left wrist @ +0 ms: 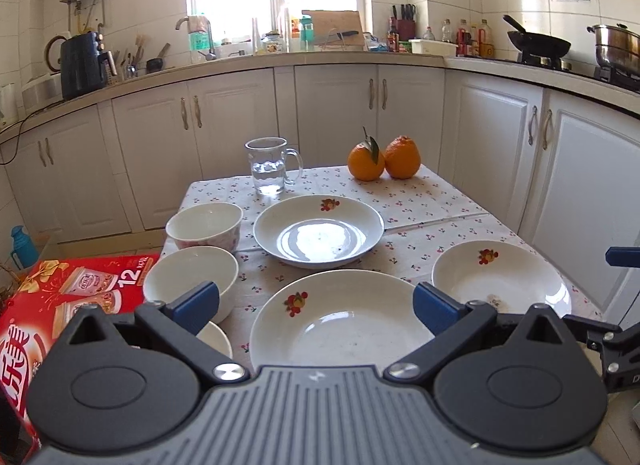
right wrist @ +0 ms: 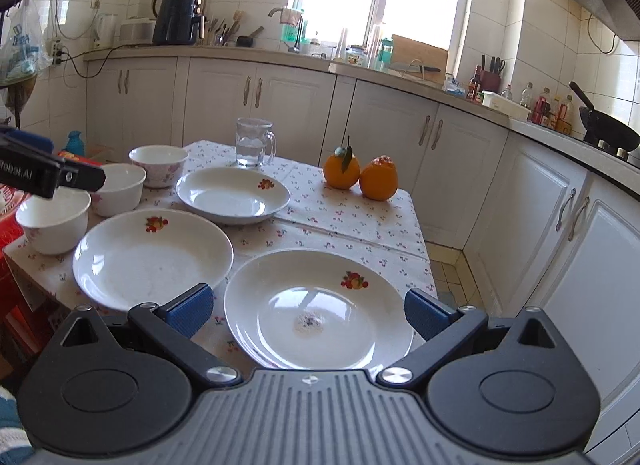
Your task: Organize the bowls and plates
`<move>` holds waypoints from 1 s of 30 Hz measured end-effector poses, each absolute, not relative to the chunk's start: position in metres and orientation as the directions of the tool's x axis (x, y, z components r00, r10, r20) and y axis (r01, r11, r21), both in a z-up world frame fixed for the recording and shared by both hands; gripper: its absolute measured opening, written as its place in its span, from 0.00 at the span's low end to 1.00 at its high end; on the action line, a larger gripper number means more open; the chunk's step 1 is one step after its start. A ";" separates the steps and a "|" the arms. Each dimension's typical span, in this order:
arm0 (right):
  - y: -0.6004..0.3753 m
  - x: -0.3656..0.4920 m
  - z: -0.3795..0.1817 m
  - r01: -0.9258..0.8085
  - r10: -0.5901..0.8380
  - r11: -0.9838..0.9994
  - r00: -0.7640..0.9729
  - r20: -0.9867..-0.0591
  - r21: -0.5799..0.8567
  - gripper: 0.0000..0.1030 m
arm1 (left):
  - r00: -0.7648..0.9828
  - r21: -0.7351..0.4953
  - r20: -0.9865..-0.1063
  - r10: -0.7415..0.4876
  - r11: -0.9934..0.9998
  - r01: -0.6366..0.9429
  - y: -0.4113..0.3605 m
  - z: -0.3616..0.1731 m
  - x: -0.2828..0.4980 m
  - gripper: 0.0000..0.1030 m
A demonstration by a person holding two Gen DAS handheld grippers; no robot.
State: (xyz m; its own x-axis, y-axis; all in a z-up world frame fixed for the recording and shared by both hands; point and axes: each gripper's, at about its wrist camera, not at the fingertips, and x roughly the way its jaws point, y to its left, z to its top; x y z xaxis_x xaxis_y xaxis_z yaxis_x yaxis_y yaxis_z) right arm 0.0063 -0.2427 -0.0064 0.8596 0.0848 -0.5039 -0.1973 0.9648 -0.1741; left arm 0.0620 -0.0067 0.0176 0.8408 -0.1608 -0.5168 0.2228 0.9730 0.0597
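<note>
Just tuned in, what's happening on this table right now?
A person holds a two-finger tool in each hand over a small table. Both are open and empty. The left tool faces the near-left plate; the right tool faces the near-right plate. A third plate lies farther back, and three bowls stand apart along the left edge. Nothing is stacked yet. A glass mug and two oranges sit at the far end.

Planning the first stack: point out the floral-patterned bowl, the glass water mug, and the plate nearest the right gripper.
Floral-patterned white ceramic bowl point(right wrist: 160, 169): right wrist view, outer wall.
Clear glass water mug point(left wrist: 267, 169): left wrist view, body.
White fruit-motif plate point(right wrist: 320, 297): right wrist view, inner base.
</note>
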 end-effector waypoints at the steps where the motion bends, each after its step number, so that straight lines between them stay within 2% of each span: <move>1: -0.247 0.008 -0.011 -0.205 0.092 0.965 0.852 -0.515 -0.166 1.00 | 0.836 0.073 -0.524 -0.162 0.970 0.233 -0.011 0.015 0.066 0.99; 10: -0.271 0.026 -0.060 -0.249 0.143 0.965 0.762 -0.632 -0.082 1.00 | 0.788 0.118 -0.583 -0.199 0.939 0.324 -0.043 -0.003 0.103 0.99; 16: -0.287 0.044 -0.083 -0.252 0.163 0.967 0.712 -0.683 -0.032 1.00 | 0.699 0.059 -0.645 -0.309 0.892 0.448 -0.065 -0.010 0.127 0.99; 22: -0.296 0.057 -0.089 -0.279 0.201 0.960 0.695 -0.691 -0.001 1.00 | 0.590 0.021 -0.719 -0.367 0.837 0.546 -0.092 -0.018 0.152 0.99; 30: -0.307 0.062 -0.092 -0.312 0.245 0.950 0.700 -0.671 0.022 1.00 | 0.509 0.030 -0.764 -0.397 0.766 0.642 -0.127 -0.024 0.183 0.99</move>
State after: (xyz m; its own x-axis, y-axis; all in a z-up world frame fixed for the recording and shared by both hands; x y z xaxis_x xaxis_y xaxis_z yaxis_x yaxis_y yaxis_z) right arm 0.0620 -0.3072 -0.0921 0.6996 0.2452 -0.6711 -0.3116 0.9500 0.0222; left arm 0.1829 -0.1274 -0.0238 0.5094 -0.3968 -0.7636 0.6416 0.7665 0.0298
